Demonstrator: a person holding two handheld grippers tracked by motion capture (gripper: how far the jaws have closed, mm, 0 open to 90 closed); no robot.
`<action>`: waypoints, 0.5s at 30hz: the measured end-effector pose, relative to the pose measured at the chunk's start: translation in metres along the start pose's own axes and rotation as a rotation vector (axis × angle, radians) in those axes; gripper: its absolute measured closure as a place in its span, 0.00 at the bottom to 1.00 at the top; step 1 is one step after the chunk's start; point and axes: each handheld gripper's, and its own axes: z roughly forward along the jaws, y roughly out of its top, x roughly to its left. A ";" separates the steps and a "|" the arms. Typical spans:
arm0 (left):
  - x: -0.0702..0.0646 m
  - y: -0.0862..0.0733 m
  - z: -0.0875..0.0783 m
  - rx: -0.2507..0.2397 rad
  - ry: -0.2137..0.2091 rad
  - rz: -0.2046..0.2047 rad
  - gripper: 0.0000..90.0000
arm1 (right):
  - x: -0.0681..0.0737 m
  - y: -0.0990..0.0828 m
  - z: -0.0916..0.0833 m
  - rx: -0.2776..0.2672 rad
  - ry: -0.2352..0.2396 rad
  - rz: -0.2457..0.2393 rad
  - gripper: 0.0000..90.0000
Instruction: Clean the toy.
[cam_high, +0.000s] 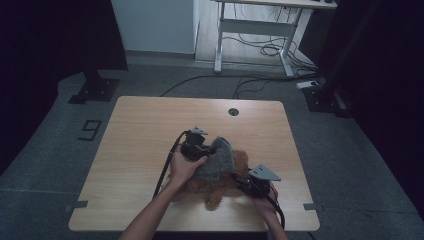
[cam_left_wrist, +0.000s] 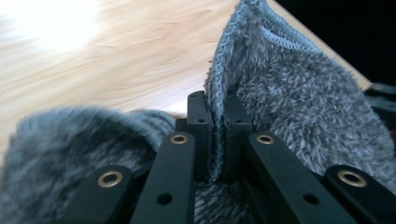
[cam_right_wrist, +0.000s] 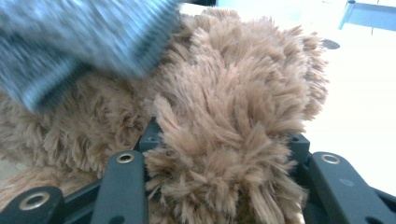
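A brown plush toy (cam_high: 216, 194) lies on the wooden table (cam_high: 145, 130), near the front edge and right of centre. A grey fleecy garment (cam_high: 220, 159) is draped over its upper part. My left gripper (cam_high: 210, 150), held from the left, is shut on the garment's stitched edge (cam_left_wrist: 215, 79), with the fleece pinched between the jaws of the left gripper (cam_left_wrist: 218, 112). My right gripper (cam_high: 246, 181) comes in from the front right. In the right gripper view the right gripper (cam_right_wrist: 224, 140) is shut on a furry part of the plush toy (cam_right_wrist: 233, 84), and the grey garment (cam_right_wrist: 84, 32) hangs above it.
A round cable hole (cam_high: 233, 111) sits near the table's far edge. Bare wood stretches to the left and the back (cam_left_wrist: 116, 56). Beyond the table are a white desk frame (cam_high: 219, 45), floor cables (cam_high: 260, 47) and a dark stand base (cam_high: 94, 90).
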 end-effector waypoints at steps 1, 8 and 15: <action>0.007 -0.002 -0.004 0.002 0.018 -0.006 0.93 | -0.001 0.000 0.000 -0.001 0.002 0.002 0.56; 0.062 -0.034 -0.017 0.052 0.084 -0.103 0.93 | -0.003 0.000 0.000 0.000 0.009 0.018 0.56; 0.097 -0.066 -0.025 0.048 0.072 -0.199 0.93 | -0.003 0.000 0.000 -0.001 0.006 0.025 0.56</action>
